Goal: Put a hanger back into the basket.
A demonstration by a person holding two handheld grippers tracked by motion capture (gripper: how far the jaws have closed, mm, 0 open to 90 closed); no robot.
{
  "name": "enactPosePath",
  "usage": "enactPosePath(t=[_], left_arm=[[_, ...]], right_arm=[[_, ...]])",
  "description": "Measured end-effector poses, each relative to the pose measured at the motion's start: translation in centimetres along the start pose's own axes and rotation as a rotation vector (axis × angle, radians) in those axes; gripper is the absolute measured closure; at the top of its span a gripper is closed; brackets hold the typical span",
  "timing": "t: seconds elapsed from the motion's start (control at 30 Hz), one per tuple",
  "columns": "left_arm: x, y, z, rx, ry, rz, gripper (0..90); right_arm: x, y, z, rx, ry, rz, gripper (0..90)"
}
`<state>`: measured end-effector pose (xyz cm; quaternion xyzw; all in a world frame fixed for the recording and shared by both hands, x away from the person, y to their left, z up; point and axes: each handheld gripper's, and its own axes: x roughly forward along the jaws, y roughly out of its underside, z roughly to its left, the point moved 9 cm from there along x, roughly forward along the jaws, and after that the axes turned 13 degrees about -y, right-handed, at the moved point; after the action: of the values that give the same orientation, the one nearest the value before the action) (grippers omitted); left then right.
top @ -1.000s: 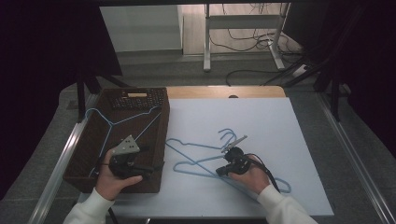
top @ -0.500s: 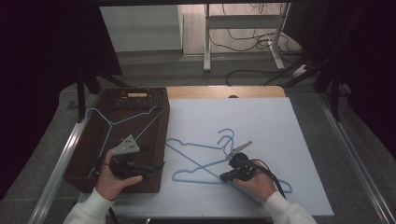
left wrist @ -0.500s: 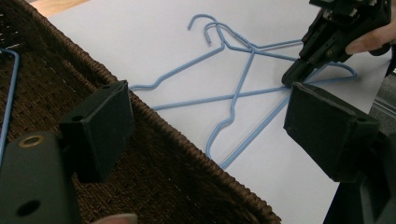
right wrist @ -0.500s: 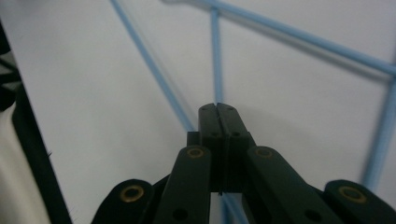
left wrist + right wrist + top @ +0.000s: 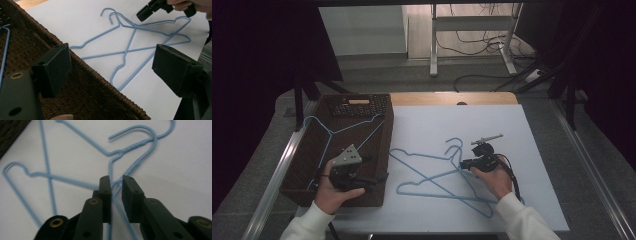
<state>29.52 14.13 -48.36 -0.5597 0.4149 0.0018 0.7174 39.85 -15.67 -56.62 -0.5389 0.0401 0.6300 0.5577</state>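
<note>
Two blue wire hangers (image 5: 422, 155) (image 5: 437, 196) lie crossed on the white tabletop, hooks pointing to the far side. My right gripper (image 5: 463, 163) sits low over their necks. In the right gripper view its jaws (image 5: 116, 178) have just been opening; a hanger's wire below the twisted neck (image 5: 137, 162) runs through the narrow gap, and the pads do not press on it. My left gripper (image 5: 374, 169) hovers over the near right corner of the wicker basket (image 5: 384, 150), open and empty (image 5: 110, 55). A third blue hanger (image 5: 332, 132) lies inside the basket.
A dark keyboard-like object (image 5: 359, 105) rests at the basket's far end. The left gripper view looks over the basket rim (image 5: 100, 80) at the crossed hangers (image 5: 125, 52) and the right gripper (image 5: 142, 15). A wooden table edge (image 5: 452, 98) borders the white sheet.
The right gripper has moved away from the person and slightly right, up to the hanger necks. The left hand and its gripper have stayed where they were.
</note>
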Motion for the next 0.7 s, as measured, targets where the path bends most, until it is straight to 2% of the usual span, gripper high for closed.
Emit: enactPosePath(t=[0.13,0.23,0.3,0.43,0.5,0.57,0.63,0.7], left_arm=[[0.0,0.0,0.0,0.001,0.001,-0.001,15.7],[-0.1,0.0,0.1,0.000,0.001,-0.003,15.7],[-0.1,0.0,0.1,0.000,0.001,-0.004,15.7],[-0.2,0.0,0.2,0.000,0.000,-0.007,15.7],[-0.1,-0.1,0.2,0.001,0.000,-0.008,15.7],[-0.1,-0.1,0.1,0.003,0.000,-0.008,15.7],[-0.1,-0.1,0.1,0.005,0.001,-0.008,15.7],[-0.2,-0.1,0.1,0.004,0.001,-0.010,15.7]], right_arm=[[0.9,-0.8,-0.8,0.046,0.036,-0.002,69.8],[1.4,-1.1,-1.4,0.085,0.042,-0.004,68.1],[1.8,-1.2,-1.5,0.109,0.028,-0.004,67.1],[2.4,-1.2,-1.5,0.134,0.050,0.008,64.5],[2.5,-1.3,-1.4,0.127,0.071,0.016,62.9],[2.7,-1.3,-1.2,0.100,0.118,0.036,66.4],[2.8,-1.3,-1.1,0.062,0.185,0.063,70.5],[2.9,-1.3,-1.1,0.044,0.218,0.076,72.0]])
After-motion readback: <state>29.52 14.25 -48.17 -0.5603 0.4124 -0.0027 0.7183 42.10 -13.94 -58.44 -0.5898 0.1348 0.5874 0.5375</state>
